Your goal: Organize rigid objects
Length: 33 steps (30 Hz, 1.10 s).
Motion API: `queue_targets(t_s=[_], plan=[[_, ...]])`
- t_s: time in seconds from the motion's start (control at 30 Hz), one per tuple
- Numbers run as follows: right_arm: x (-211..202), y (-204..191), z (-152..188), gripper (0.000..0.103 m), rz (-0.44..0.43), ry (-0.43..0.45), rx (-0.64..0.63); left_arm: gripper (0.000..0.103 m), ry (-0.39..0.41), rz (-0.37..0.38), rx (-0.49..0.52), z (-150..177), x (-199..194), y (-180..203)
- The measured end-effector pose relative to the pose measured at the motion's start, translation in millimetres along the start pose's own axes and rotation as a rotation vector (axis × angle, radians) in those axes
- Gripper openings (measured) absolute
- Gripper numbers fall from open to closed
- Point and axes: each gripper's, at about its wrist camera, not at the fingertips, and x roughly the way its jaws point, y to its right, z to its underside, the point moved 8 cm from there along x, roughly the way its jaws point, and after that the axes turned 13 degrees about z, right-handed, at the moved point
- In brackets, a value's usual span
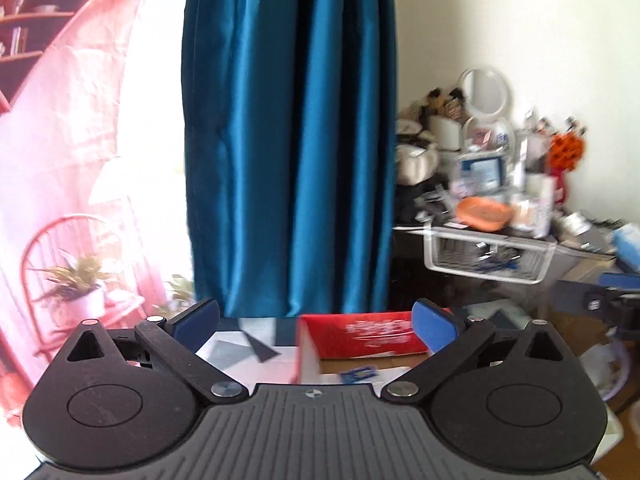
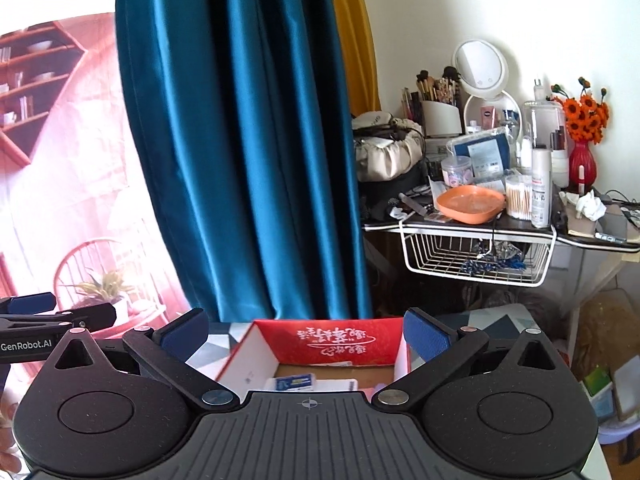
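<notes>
A red cardboard box (image 2: 344, 346) with white script on its inner wall stands open on a patterned table (image 2: 496, 316). Small blue-and-white cards (image 2: 294, 383) lie on its brown floor. My right gripper (image 2: 306, 332) hangs above the box's near side, open, nothing between its blue pads. In the left wrist view the same red box (image 1: 360, 336) sits low and right of centre, with a blue card (image 1: 358, 376) inside. My left gripper (image 1: 316, 324) is open and empty above it. The left gripper's finger (image 2: 28, 308) shows at the right wrist view's left edge, the right gripper's finger (image 1: 616, 284) at the left wrist view's right edge.
A teal curtain (image 2: 248, 140) hangs straight ahead, a pink printed backdrop (image 2: 60, 160) to its left. At the right stands a crowded dressing table (image 2: 520, 228) with an orange bowl (image 2: 470, 204), a mirror, bottles, orange flowers in a red vase and a white wire basket (image 2: 476, 258) below.
</notes>
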Motion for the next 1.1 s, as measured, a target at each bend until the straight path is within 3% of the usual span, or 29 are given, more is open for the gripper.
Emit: queue_targets(t_s=[0.2, 0.43, 0.6, 1.1], plan=[[-63.8, -18.5, -13.3, 0.103, -0.012, 0.083, -0.074, 0.103, 0.033, -0.056, -0.017, -3.1, -49.9, 10.3], [-99.2, -36.7, -4.5, 0.103, -0.022, 0.116, -0.140, 0.103, 0.064, -0.116, -0.015, -1.0, -76.5, 11.3], [-100.4, -30.4, 0.9, 0.103, -0.006, 0.099, -0.106, 0.103, 0.073, -0.162, 0.005, -2.8, -83.1, 10.0], [-99.3, -16.8, -1.1, 0.103, 0.040, 0.113, -0.095, 0.103, 0.057, -0.155, -0.044, 8.0, -86.7, 3.9]])
